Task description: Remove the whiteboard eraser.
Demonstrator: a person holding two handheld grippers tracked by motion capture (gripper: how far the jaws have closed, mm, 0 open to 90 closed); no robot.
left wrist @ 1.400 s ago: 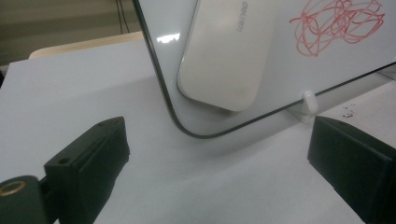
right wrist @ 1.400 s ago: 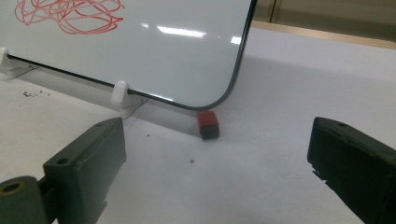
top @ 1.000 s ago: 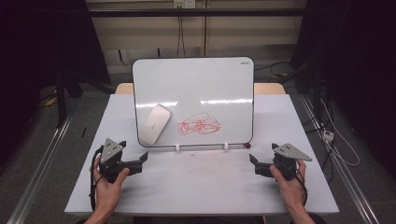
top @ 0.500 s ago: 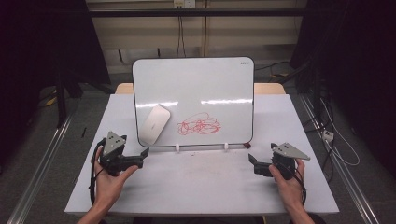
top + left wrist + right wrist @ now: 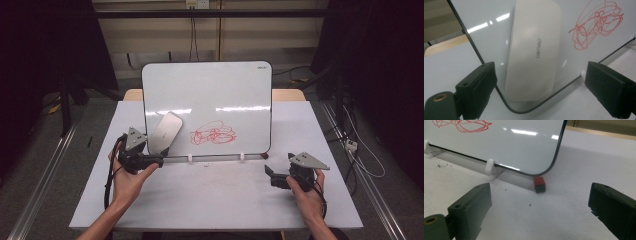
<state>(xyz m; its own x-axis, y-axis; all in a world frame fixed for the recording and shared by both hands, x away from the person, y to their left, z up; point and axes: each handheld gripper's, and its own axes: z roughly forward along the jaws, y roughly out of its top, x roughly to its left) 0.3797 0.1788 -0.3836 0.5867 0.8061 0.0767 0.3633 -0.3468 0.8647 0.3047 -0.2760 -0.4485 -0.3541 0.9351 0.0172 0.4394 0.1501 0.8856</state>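
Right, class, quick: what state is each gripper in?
Left gripper: open, jaws just closing a little, either side of the eraser, not gripping.
Right gripper: open, holding nothing.

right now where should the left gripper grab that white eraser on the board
Across its two long edges, near the lower end. The eraser sits flat against the whiteboard, long and narrow, tilted. The left gripper comes from the front and below, jaws open, so probably close there.
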